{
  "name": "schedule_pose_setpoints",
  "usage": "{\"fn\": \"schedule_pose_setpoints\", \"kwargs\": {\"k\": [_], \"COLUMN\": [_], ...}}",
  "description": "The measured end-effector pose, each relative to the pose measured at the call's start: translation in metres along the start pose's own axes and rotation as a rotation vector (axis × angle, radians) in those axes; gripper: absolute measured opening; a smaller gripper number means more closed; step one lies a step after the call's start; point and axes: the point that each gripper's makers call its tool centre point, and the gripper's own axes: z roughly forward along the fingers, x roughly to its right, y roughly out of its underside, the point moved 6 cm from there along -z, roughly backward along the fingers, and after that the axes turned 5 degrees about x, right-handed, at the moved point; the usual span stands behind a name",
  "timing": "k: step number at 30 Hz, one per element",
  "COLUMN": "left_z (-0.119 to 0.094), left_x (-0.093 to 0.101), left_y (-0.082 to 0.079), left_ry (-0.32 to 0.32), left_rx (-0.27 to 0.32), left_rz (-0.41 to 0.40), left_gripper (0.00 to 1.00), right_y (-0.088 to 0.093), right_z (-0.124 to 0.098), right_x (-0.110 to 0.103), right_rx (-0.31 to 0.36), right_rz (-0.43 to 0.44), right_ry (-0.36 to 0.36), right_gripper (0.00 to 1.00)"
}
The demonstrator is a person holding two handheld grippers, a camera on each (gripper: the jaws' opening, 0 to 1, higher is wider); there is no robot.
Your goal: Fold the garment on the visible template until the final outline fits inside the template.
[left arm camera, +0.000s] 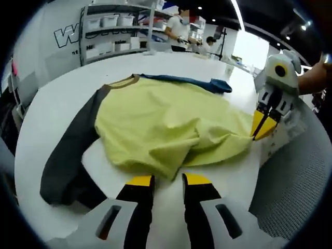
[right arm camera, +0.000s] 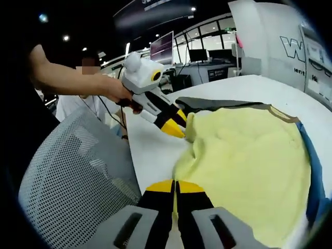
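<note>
Both views face each other low across the garment (left arm camera: 171,129).

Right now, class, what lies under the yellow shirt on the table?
The yellow shirt lies on the white table. A blue layer pokes out along its far edge. A template under it can't be seen; cloth covers it.

We see a yellow-green garment (left arm camera: 171,127) with a dark grey sleeve (left arm camera: 70,155) and blue sleeve (left arm camera: 199,83), lying crumpled and partly folded on the white desk (left arm camera: 57,104), hem edges bunched.
</note>
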Motion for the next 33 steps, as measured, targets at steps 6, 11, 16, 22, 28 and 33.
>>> {"fn": "schedule_pose_setpoints", "kwargs": {"k": [6, 11, 16, 22, 28, 33], "left_z": [0.007, 0.009, 0.011, 0.0, -0.023, -0.037], "left_x": [-0.002, 0.003, 0.002, 0.004, 0.003, 0.003], "left_y": [0.003, 0.006, 0.003, 0.002, 0.002, 0.005], "left_ry": [-0.005, 0.001, -0.004, 0.012, 0.016, 0.009], "left_rx": [-0.055, -0.082, -0.072, -0.099, -0.075, -0.074], "left_rz": [0.07, 0.114, 0.113, 0.071, -0.029, -0.065], "left_gripper": [0.2, 0.2, 0.07, 0.05, 0.05, 0.05], "right_y": [-0.001, -0.003, -0.003, -0.002, -0.002, 0.002], "right_z": [-0.002, -0.004, -0.006, -0.008, -0.008, -0.004], "right_x": [0.001, 0.002, 0.004, 0.006, 0.007, 0.002], "right_rx": [0.009, 0.024, 0.034, 0.028, 0.022, 0.0], "right_rz": [0.008, 0.019, 0.03, 0.021, 0.001, -0.028], "right_ry": [0.004, 0.011, 0.018, 0.029, 0.034, 0.016], "right_gripper": [0.0, 0.0, 0.0, 0.0, 0.0, 0.0]}}
